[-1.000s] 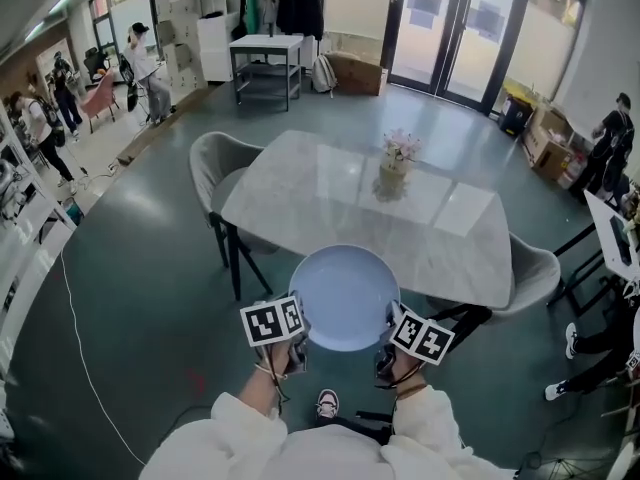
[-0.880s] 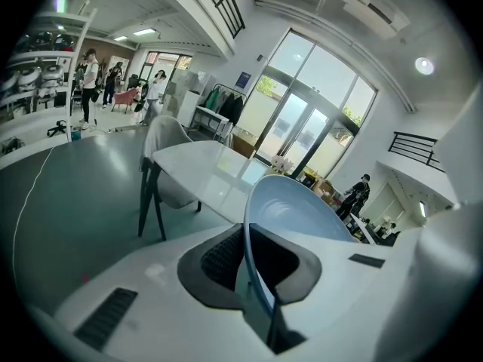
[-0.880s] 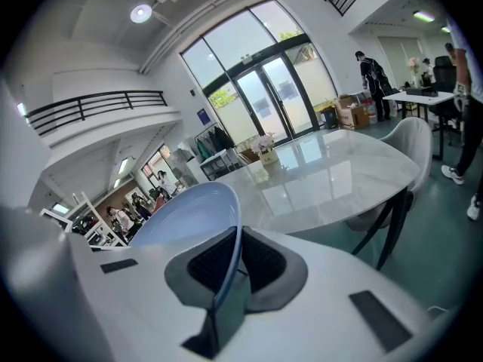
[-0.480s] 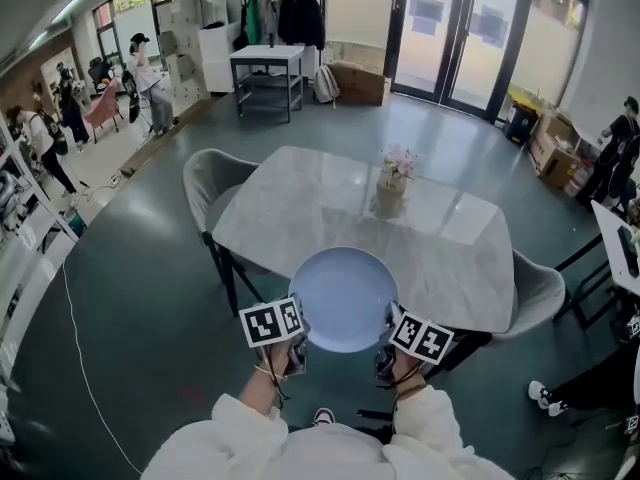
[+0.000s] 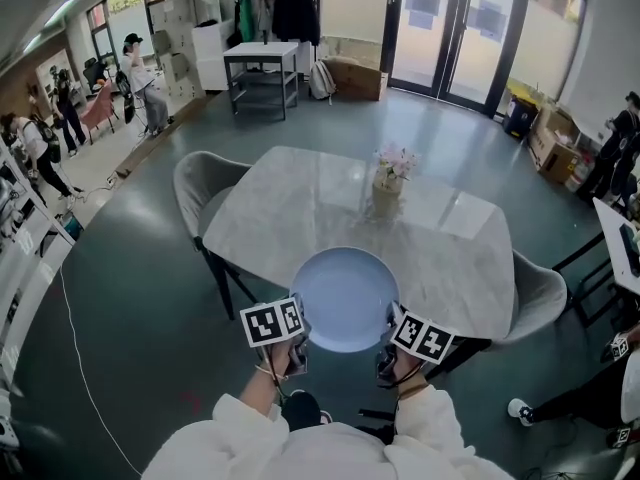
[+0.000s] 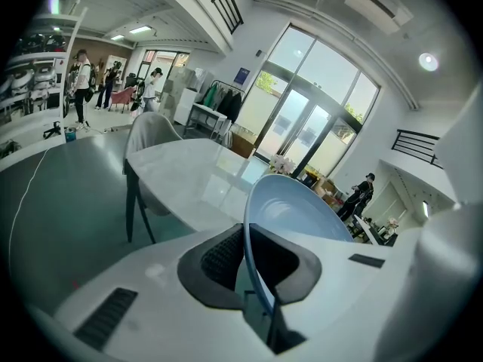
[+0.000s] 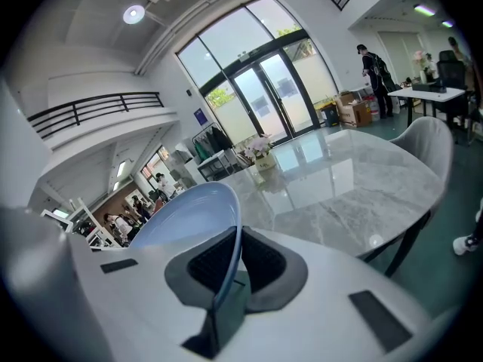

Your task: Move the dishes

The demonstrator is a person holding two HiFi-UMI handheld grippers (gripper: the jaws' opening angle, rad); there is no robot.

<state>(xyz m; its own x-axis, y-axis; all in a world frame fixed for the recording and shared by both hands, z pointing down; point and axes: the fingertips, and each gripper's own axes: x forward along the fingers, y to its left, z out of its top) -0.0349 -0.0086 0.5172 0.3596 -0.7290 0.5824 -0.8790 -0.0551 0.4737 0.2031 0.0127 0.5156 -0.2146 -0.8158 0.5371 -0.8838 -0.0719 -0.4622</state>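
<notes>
L tongs [image 5: 299, 334] shut tight on plate [image 5: 345, 296] at its left rim; R tongs [image 5: 389, 337] shut on right rim; plate held roughly level betw. them, at near edge of bench [image 5: 290, 213]; flower vase [image 5: 388, 186] stands further back on bench.

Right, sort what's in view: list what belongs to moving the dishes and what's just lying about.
Job: blue plate, held at its rim by left gripper and right gripper; marble table, probably.
Lying about: flower vase, grey chair, clothes rack, cardboard boxes.
</notes>
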